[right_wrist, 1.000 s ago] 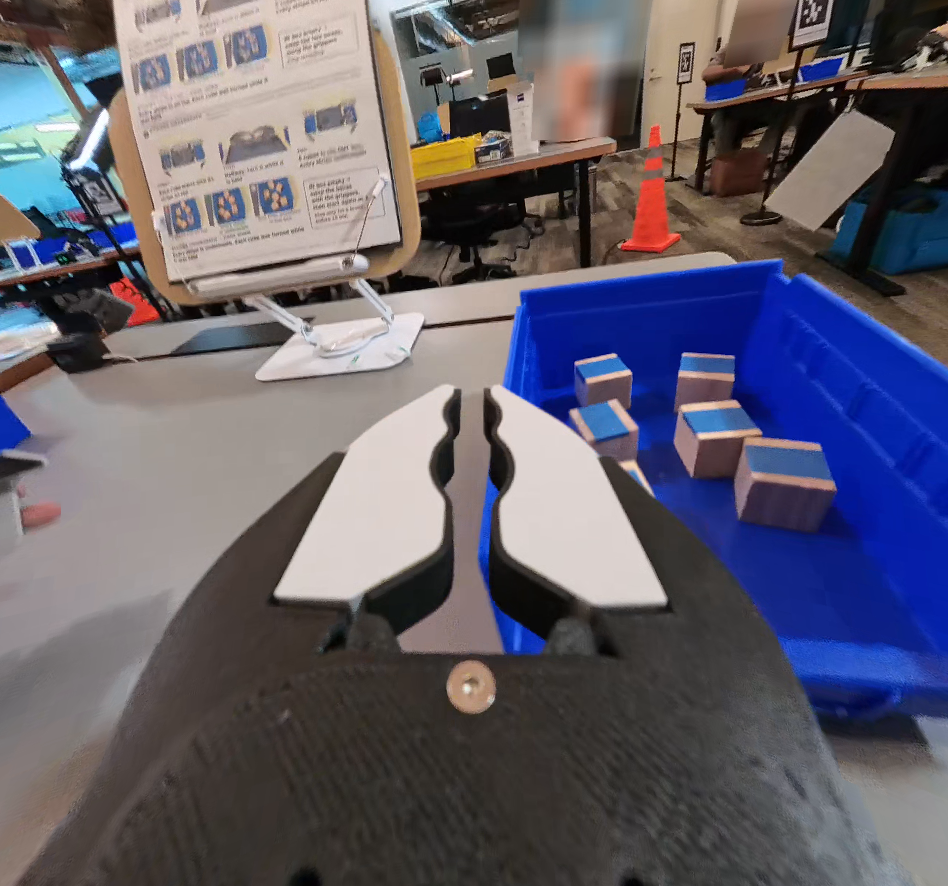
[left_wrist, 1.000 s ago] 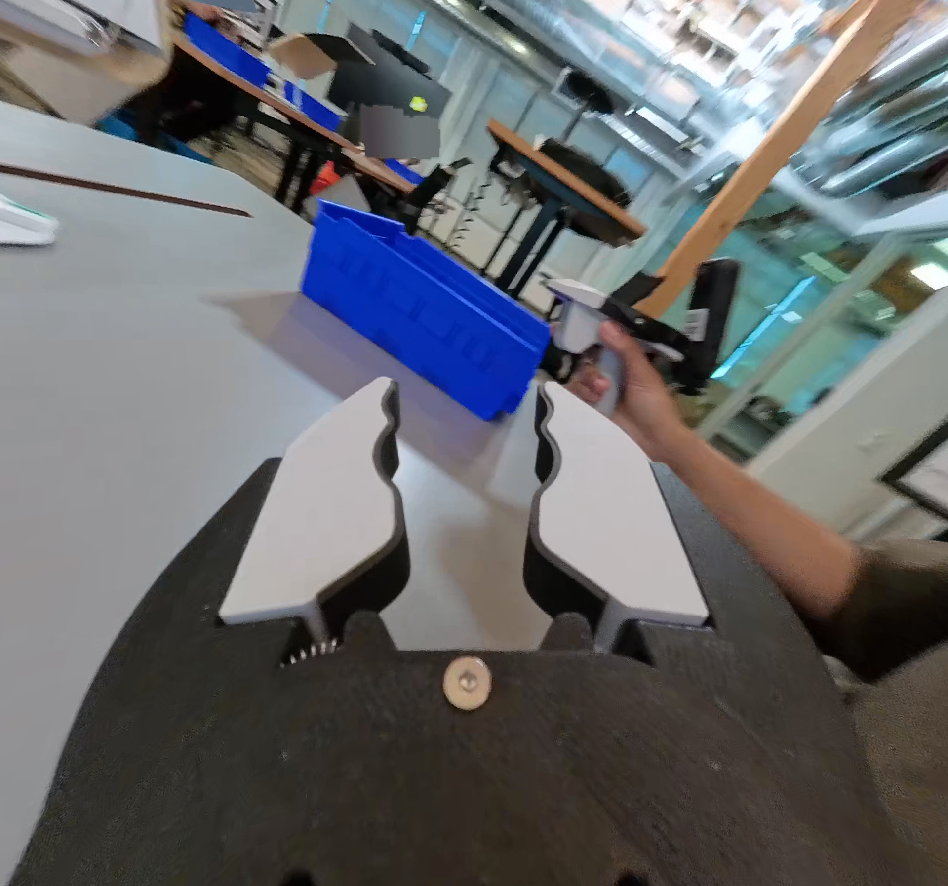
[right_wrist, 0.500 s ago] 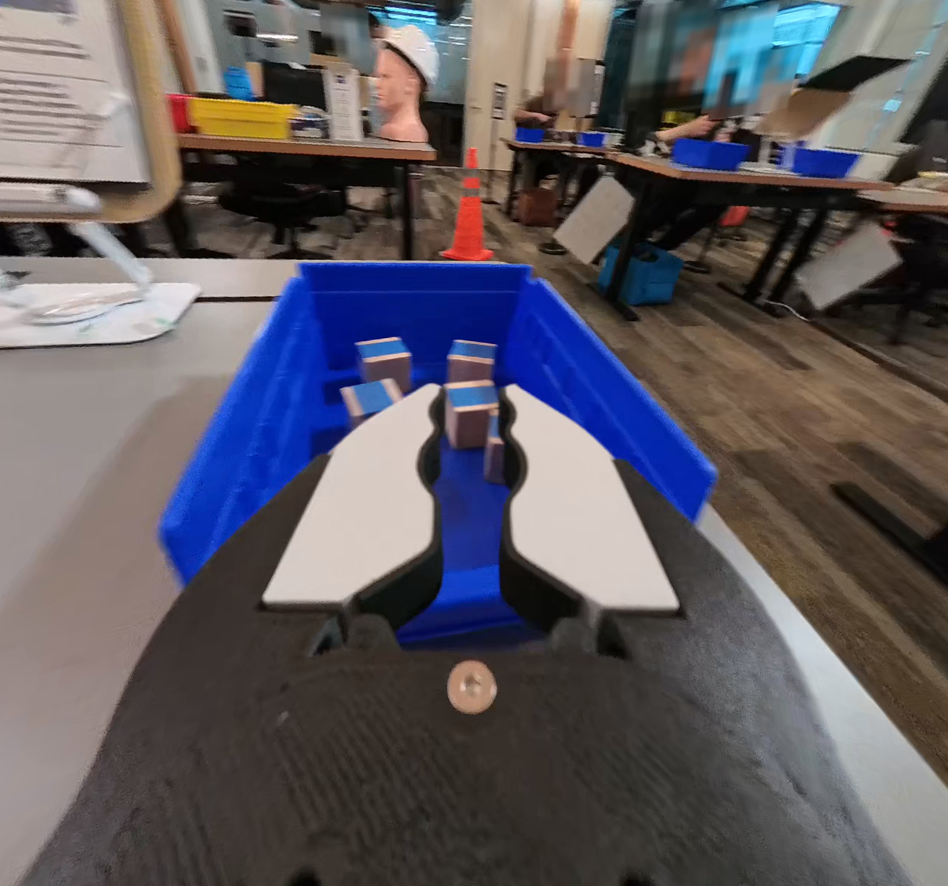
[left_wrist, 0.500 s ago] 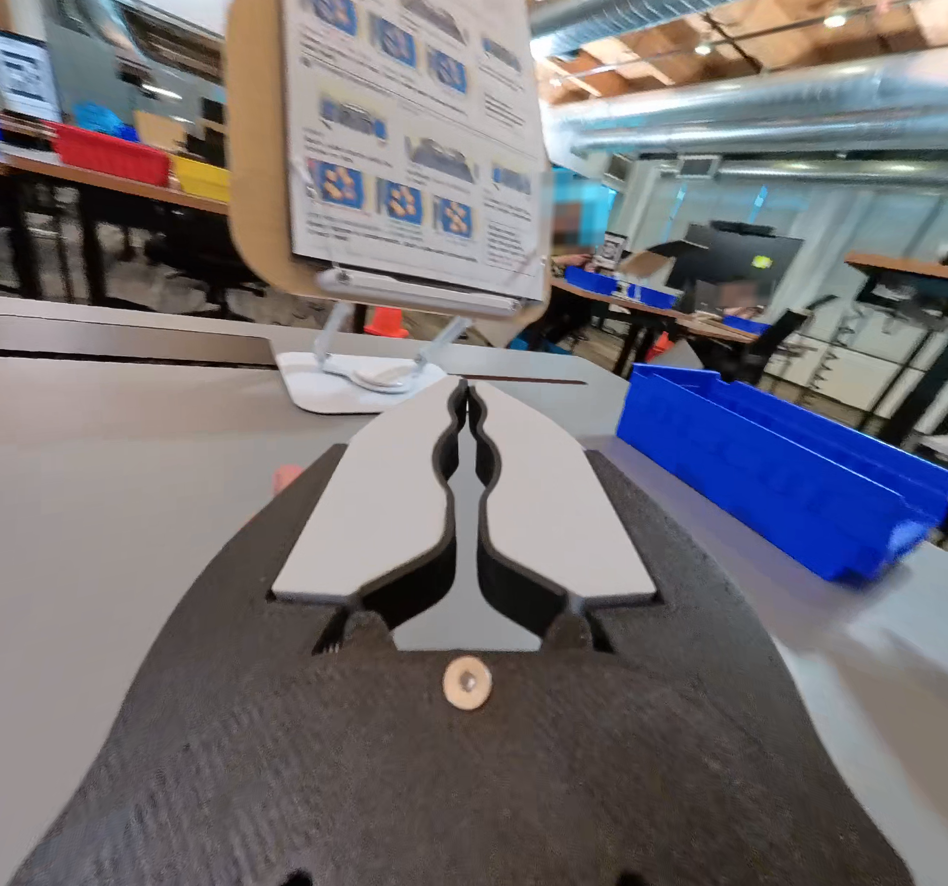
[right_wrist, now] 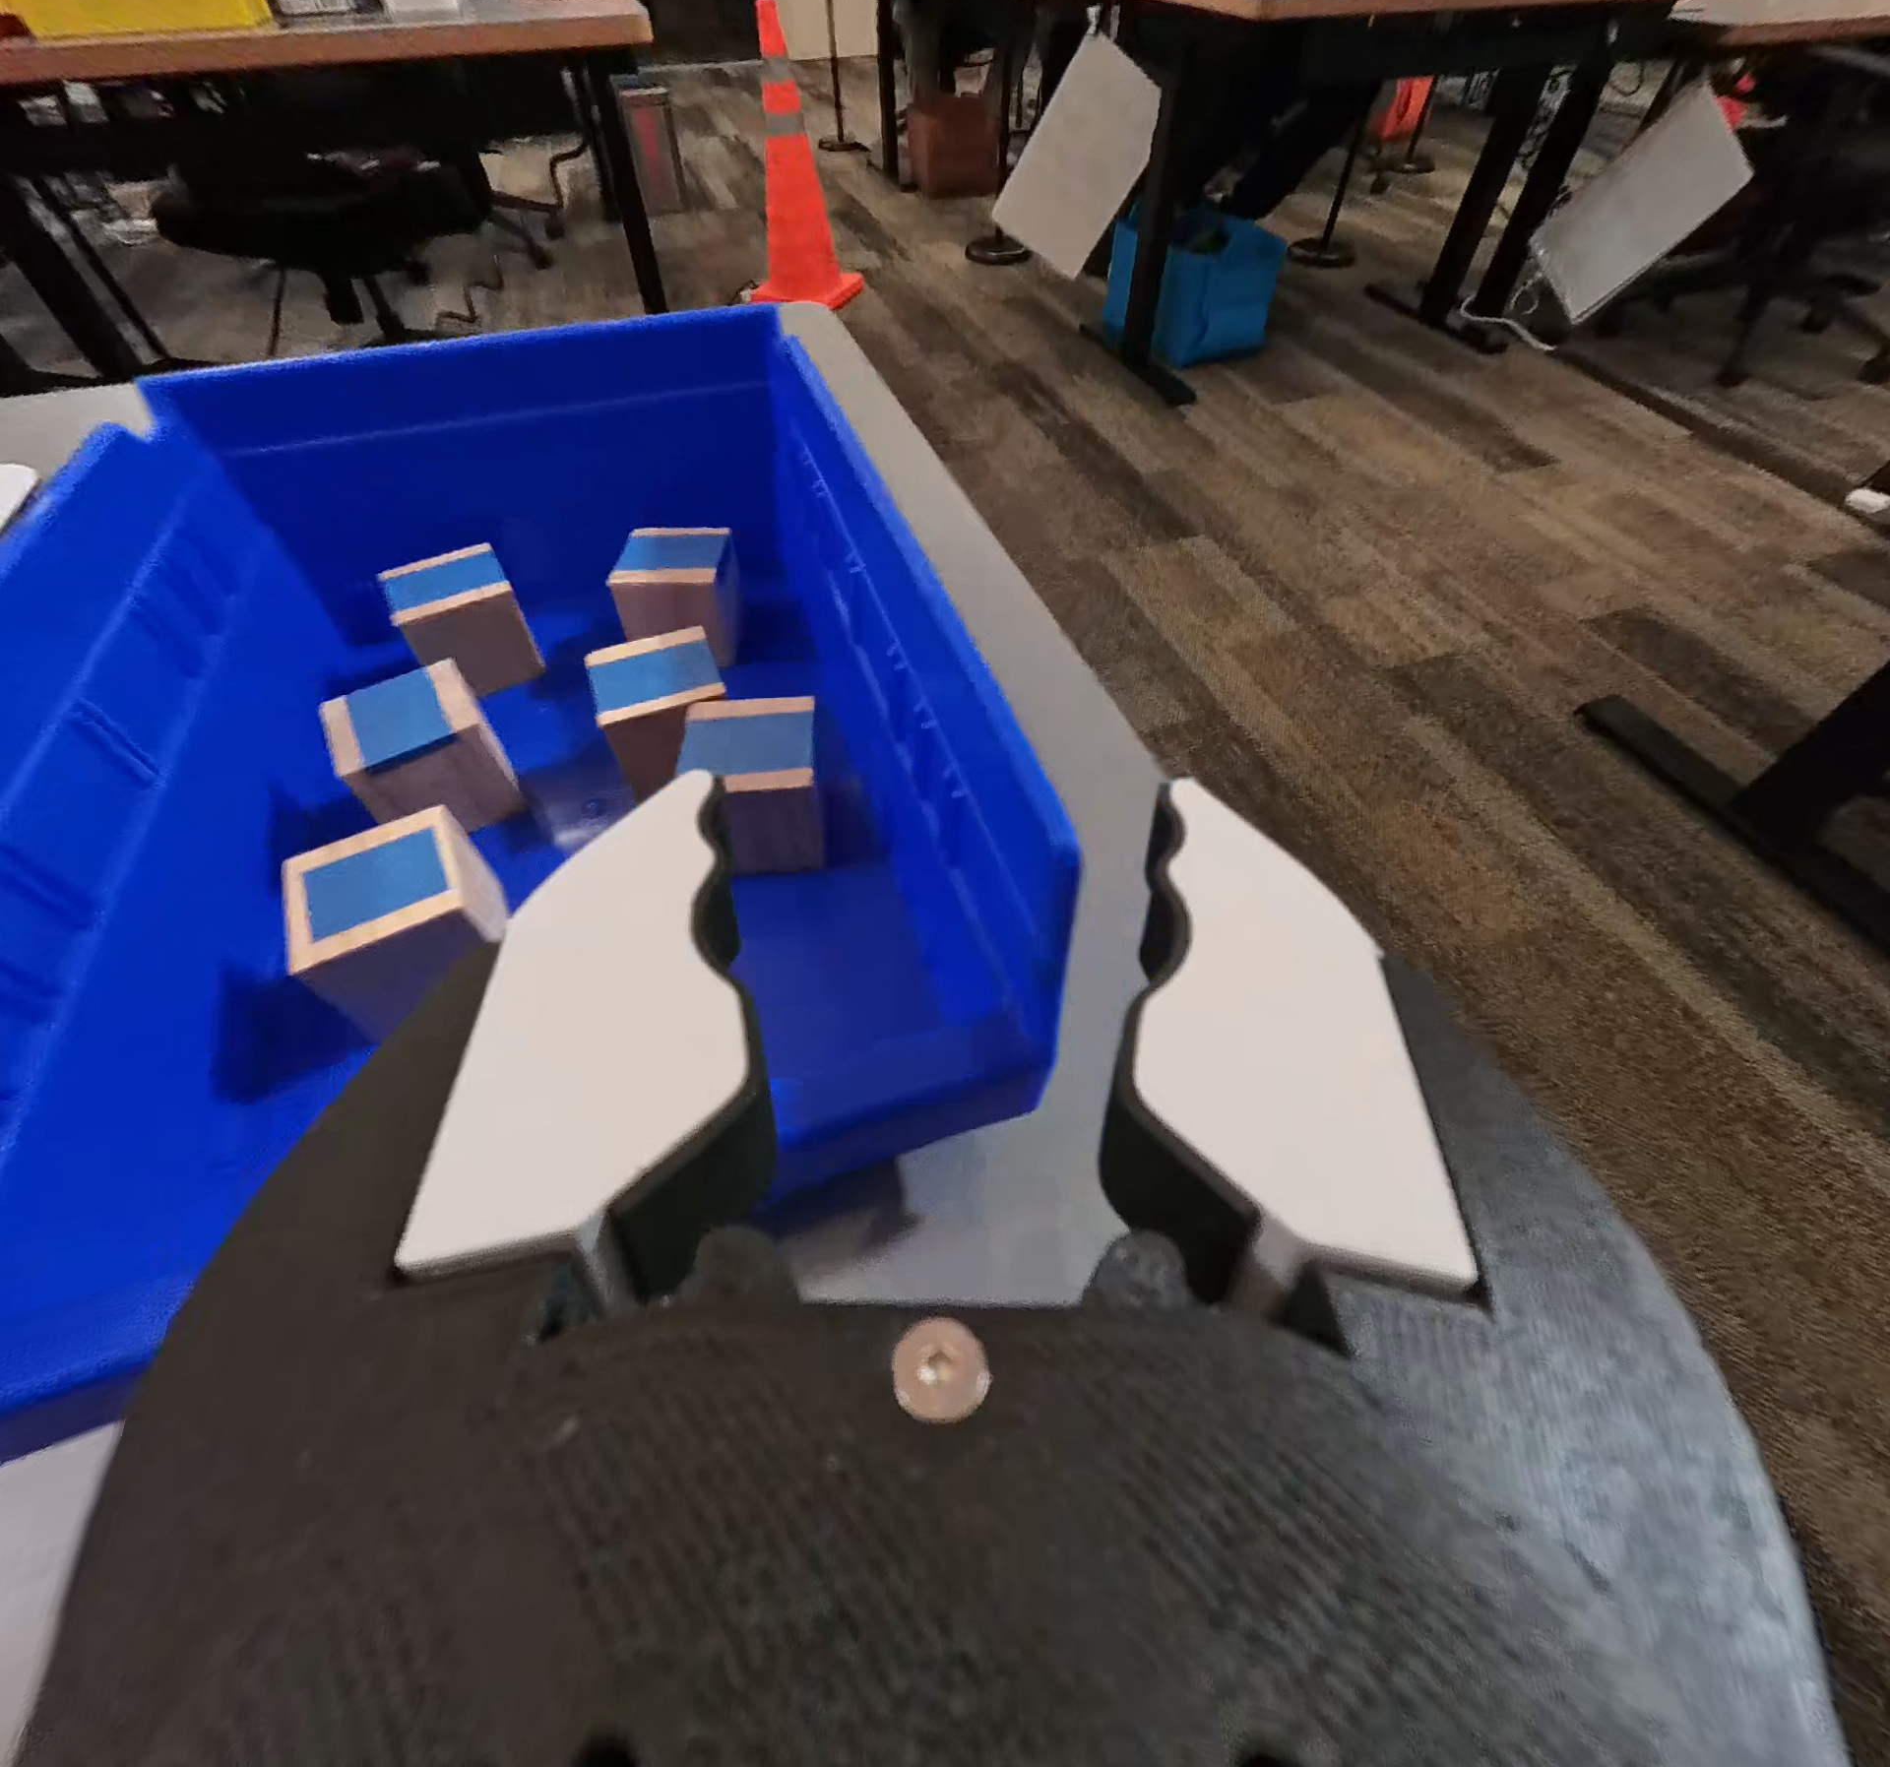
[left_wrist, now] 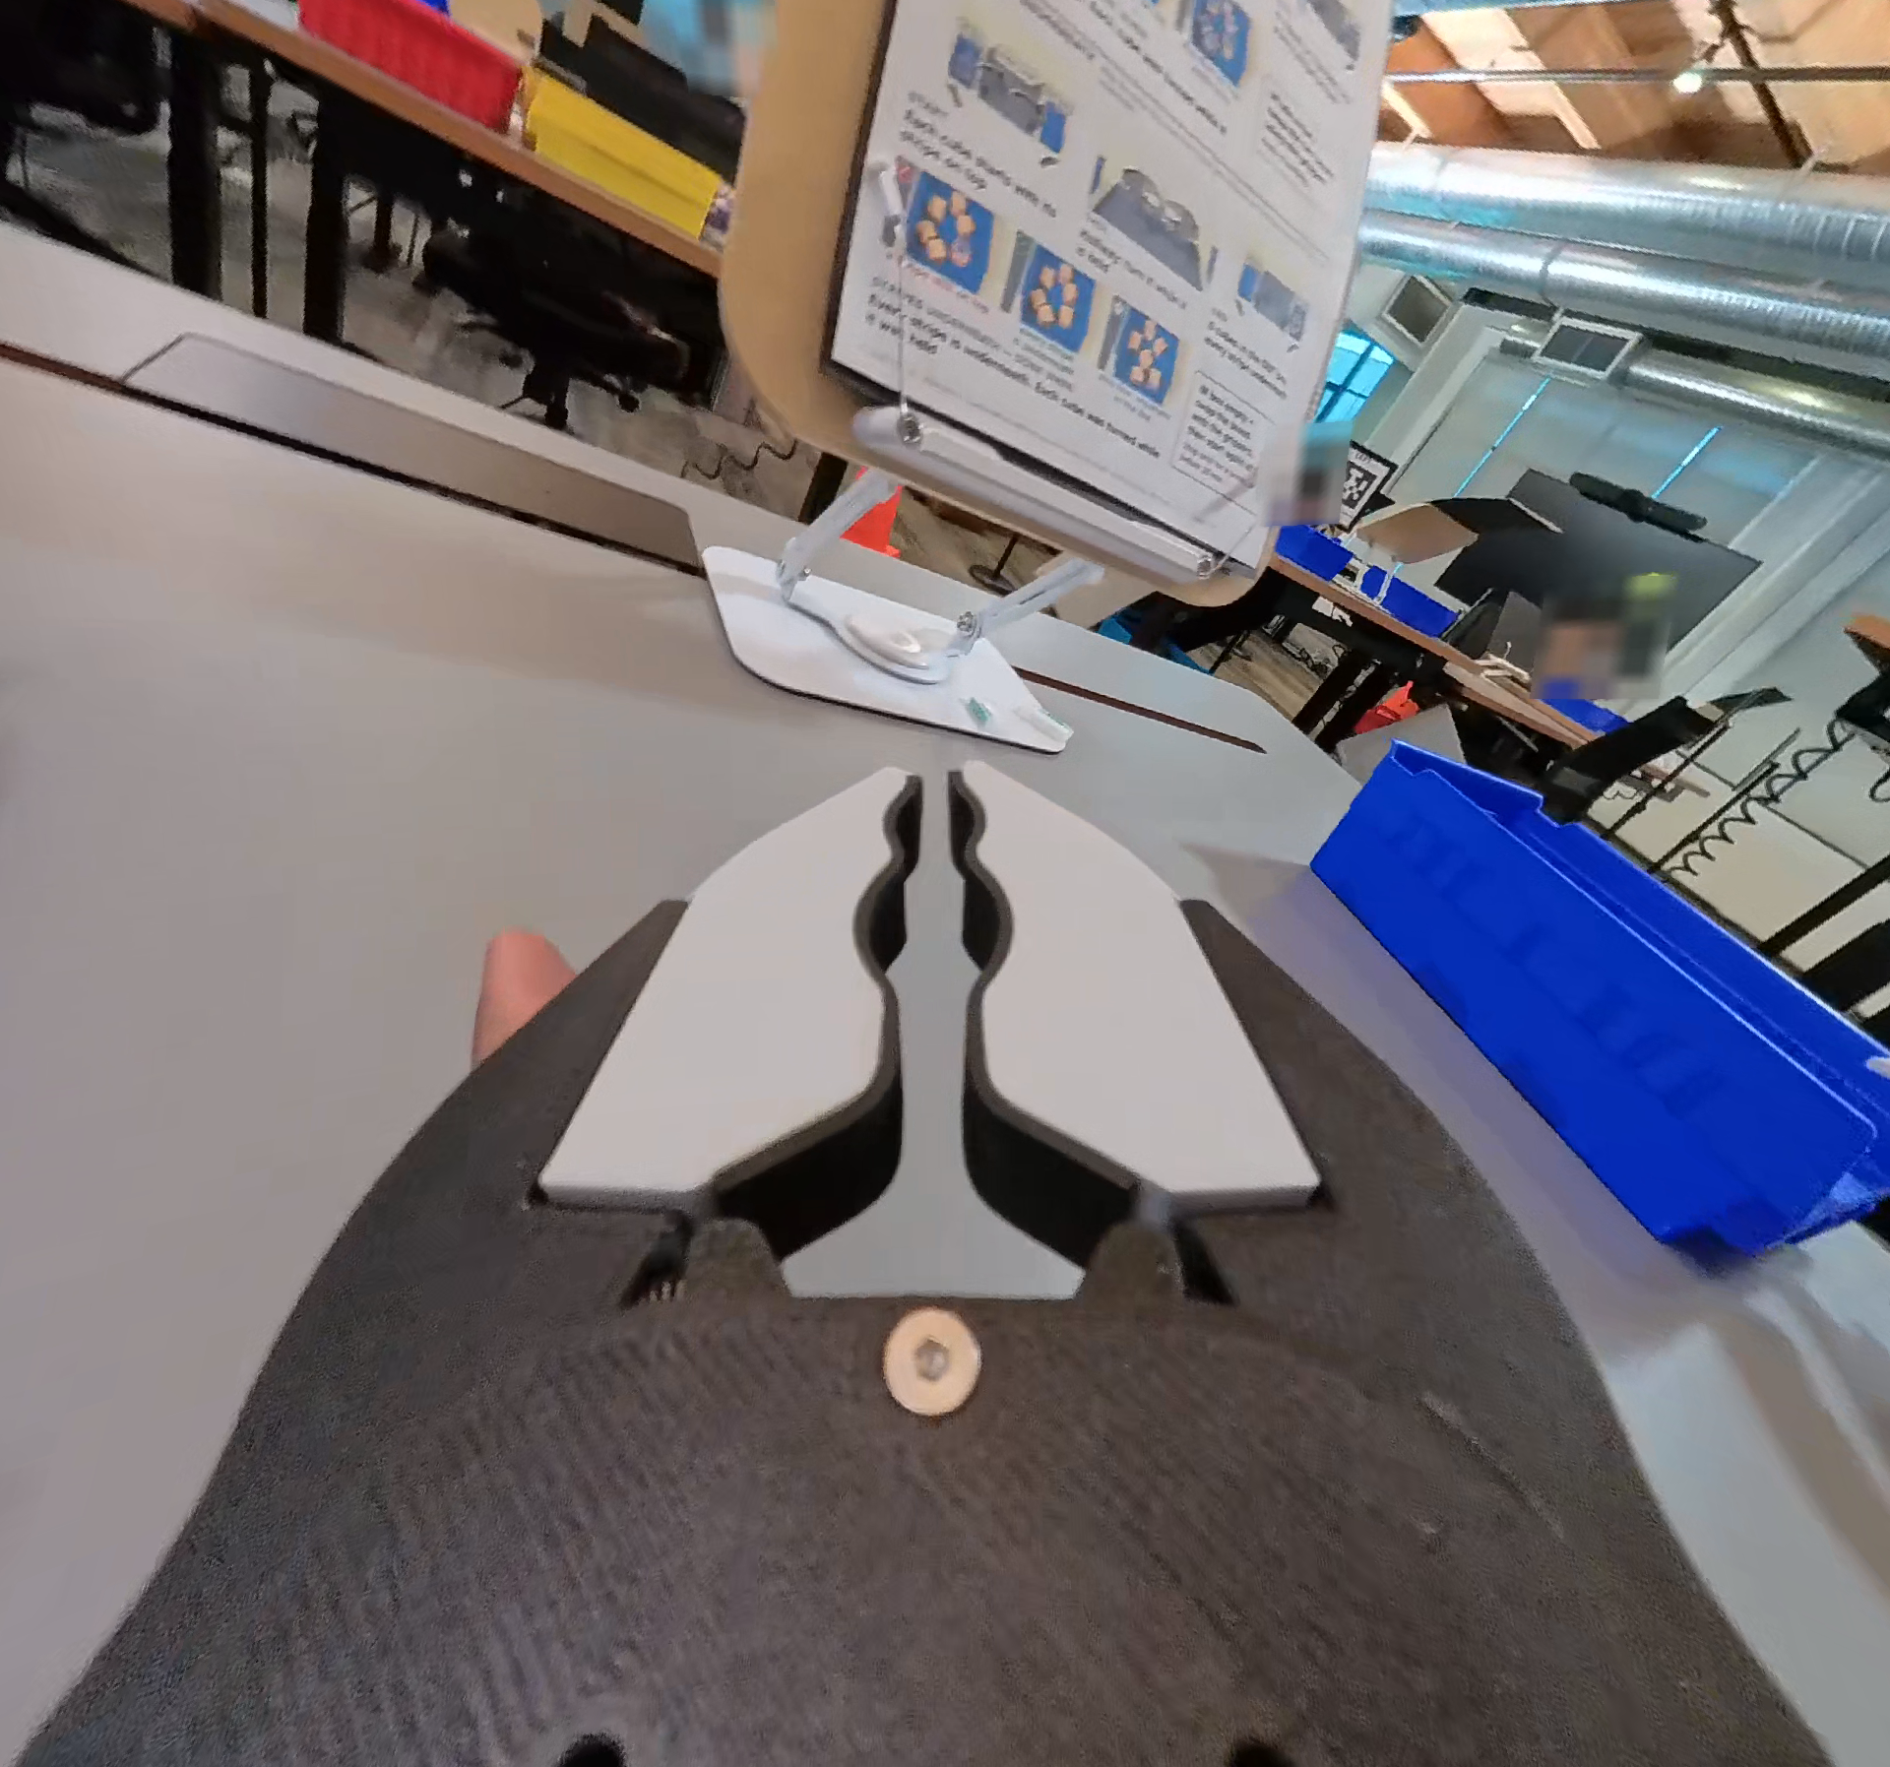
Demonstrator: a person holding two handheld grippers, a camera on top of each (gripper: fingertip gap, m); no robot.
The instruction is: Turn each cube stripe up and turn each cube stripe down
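A grey table [left_wrist: 307,746] carries a white stand base [left_wrist: 890,654] at frame centre and a blue bin [left_wrist: 1595,1012] at right.

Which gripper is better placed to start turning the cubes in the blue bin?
Probably the right gripper: it is open above the blue bin beside the cubes. The left gripper is shut, facing away.

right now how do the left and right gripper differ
The left gripper is nearly shut; the right gripper is spread wide. The left points at the document stand, the right at the blue bin of cubes. Both hold nothing.
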